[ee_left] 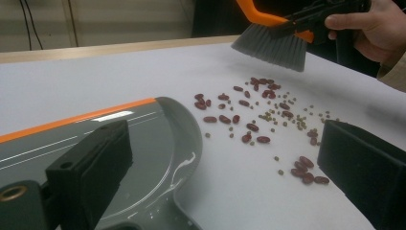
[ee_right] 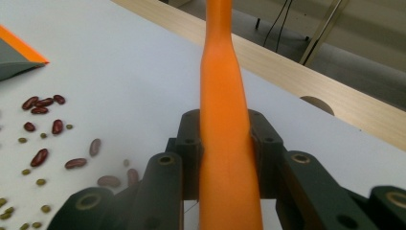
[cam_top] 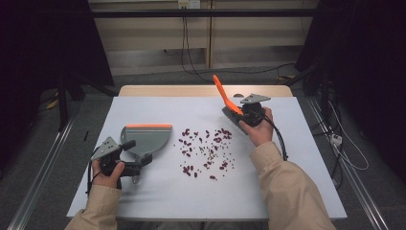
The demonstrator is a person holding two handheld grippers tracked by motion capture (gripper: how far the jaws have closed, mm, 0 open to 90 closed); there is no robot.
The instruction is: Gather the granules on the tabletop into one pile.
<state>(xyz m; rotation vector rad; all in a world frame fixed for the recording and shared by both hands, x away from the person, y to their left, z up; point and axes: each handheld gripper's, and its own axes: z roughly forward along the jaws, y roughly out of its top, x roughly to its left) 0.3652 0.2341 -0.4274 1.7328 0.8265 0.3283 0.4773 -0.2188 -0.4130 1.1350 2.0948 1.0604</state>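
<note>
1. Right gripper (cam_top: 242, 114), at two o'clock on the white table (cam_top: 143, 191), pinches the orange plastic brush handle (ee_right: 224, 143); grey bristles (ee_left: 273, 45) hang above the scattered red and green beans (cam_top: 206, 151).
2. Left gripper (cam_top: 131, 155), at eight o'clock, jaws spread, straddles the grey orange-edged dustpan's (cam_top: 149, 136) edge; whether it touches the pan is unclear.

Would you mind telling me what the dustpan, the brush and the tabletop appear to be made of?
The dustpan looks like moulded grey plastic, glossy enough to throw highlights, with an orange strip along its lip that may be rubber. The brush has a smooth, matte orange handle, probably plastic, and fine grey bristles that look synthetic. The tabletop is a matte white sheet over a pale wood-look board showing at the far edge.
</note>
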